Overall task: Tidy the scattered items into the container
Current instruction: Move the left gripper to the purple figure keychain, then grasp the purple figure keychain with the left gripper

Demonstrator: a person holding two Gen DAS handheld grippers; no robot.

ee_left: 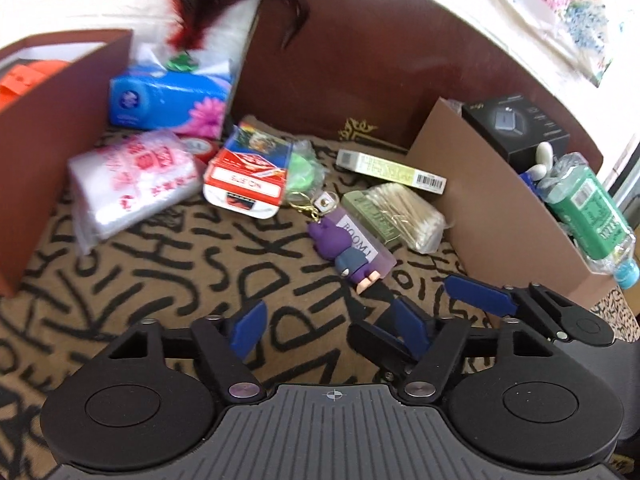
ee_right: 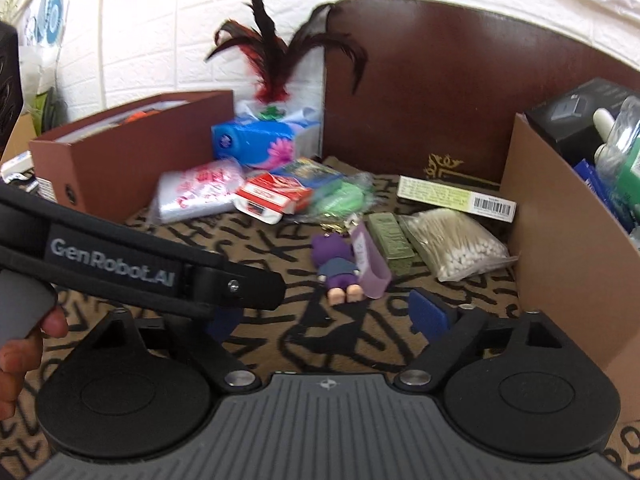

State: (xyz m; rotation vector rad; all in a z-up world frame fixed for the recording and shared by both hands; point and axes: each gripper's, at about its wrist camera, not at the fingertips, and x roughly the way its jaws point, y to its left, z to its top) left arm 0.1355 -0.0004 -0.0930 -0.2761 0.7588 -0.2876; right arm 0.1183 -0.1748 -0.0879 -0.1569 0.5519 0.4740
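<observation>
Scattered items lie on the patterned cloth (ee_left: 168,272): a purple figure keychain (ee_left: 349,252) (ee_right: 340,268), a bag of cotton swabs (ee_left: 404,214) (ee_right: 452,244), a yellow-green flat box (ee_left: 390,170) (ee_right: 456,194), a red and white card pack (ee_left: 246,178) (ee_right: 276,196), a clear printed bag (ee_left: 132,180) (ee_right: 200,192) and a blue tissue pack (ee_left: 172,100) (ee_right: 260,142). The cardboard container (ee_left: 492,220) (ee_right: 560,248) stands at right, holding a black box (ee_left: 516,124) and a green bottle (ee_left: 592,208). My left gripper (ee_left: 326,332) is open and empty, just short of the keychain. My right gripper (ee_right: 328,320) is open and empty beside it; it also shows in the left wrist view (ee_left: 476,292).
A brown box (ee_left: 52,148) (ee_right: 120,152) stands at left. A dark brown upright panel (ee_left: 360,64) (ee_right: 440,92) closes the back. A red and black feather toy (ee_left: 200,8) (ee_right: 268,68) rises behind the tissues. The left gripper's body (ee_right: 132,264) crosses the right wrist view.
</observation>
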